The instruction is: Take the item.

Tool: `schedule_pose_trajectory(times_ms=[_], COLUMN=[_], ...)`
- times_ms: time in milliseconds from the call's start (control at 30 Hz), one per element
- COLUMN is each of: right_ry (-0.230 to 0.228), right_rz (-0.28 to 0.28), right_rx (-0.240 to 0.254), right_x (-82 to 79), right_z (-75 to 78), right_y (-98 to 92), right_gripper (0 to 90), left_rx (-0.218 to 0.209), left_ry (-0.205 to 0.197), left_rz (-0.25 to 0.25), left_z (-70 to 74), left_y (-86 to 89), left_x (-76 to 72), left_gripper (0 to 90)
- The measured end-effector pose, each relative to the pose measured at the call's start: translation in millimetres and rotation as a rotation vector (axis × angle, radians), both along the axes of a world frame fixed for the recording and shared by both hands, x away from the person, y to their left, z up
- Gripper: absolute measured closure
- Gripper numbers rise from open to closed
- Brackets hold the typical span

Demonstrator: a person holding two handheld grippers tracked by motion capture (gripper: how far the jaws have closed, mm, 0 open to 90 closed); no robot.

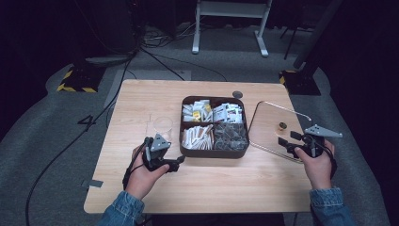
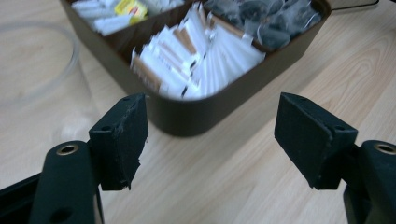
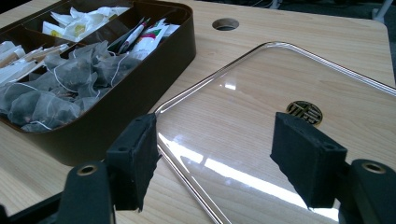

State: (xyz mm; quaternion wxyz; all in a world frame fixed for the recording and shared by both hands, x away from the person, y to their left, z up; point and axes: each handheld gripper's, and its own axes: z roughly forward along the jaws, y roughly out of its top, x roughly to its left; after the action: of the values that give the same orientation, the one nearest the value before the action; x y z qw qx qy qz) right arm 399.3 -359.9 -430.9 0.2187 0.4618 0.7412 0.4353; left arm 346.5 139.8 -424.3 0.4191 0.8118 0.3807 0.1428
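A dark brown box (image 1: 214,154) with four compartments of tea bags and sachets stands mid-table. Its clear lid (image 1: 270,122) with a brass knob (image 1: 282,125) lies flat to the right of it. My left gripper (image 1: 179,162) is open with nothing between its jaws, just off the box's near left corner. In the left gripper view the gripper (image 2: 212,130) faces the box wall (image 2: 196,116) and white sachets (image 2: 201,60). My right gripper (image 1: 285,141) is open and holds nothing, over the lid's near edge. In the right gripper view the gripper (image 3: 215,144) frames the lid (image 3: 261,93) and knob (image 3: 304,112).
A clear drinking glass (image 1: 163,126) stands just left of the box, close to my left gripper. A round cable hole (image 1: 237,94) sits in the table behind the box. Dark mesh tea bags (image 3: 60,84) fill the box's near right compartment. Bare wood runs along the table's front.
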Motion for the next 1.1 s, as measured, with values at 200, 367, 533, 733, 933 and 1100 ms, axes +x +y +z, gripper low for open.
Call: schedule_pose_trajectory(times_ms=[200, 367, 533, 733, 933, 1100], right_ry=[-0.002, -0.003, -0.003, 0.006, 0.000, 0.002], right_rz=[0.026, 0.034, 0.028, 0.009, 0.006, 0.003], right_rx=[-0.009, -0.007, -0.009, -0.012, -0.016, -0.016], right_x=[-0.1, -1.6, -7.2, -14.8, -18.5, -19.7], right_z=[-1.4, -1.5, -2.9, -5.2, -4.9, -6.5], right_y=[5.5, 6.8, 3.0, -4.6, -7.0, -10.0], right_gripper=[31.9, 31.7, 31.6, 31.7, 31.5, 31.5], left_rx=[-0.025, -0.045, -0.035, -0.008, -0.013, 0.022], left_ry=[-0.026, -0.015, -0.008, -0.003, -0.002, -0.011], left_rz=[-0.029, -0.055, -0.063, -0.076, -0.111, -0.181], left_z=[17.0, 25.4, 25.8, 19.3, 16.9, 13.0], left_y=[-21.6, -35.0, -45.3, -60.5, -81.9, -99.7], left_x=[19.1, 36.2, 47.5, 57.3, 71.1, 84.4], left_gripper=[27.5, 27.6, 27.6, 27.8, 31.3, 29.6])
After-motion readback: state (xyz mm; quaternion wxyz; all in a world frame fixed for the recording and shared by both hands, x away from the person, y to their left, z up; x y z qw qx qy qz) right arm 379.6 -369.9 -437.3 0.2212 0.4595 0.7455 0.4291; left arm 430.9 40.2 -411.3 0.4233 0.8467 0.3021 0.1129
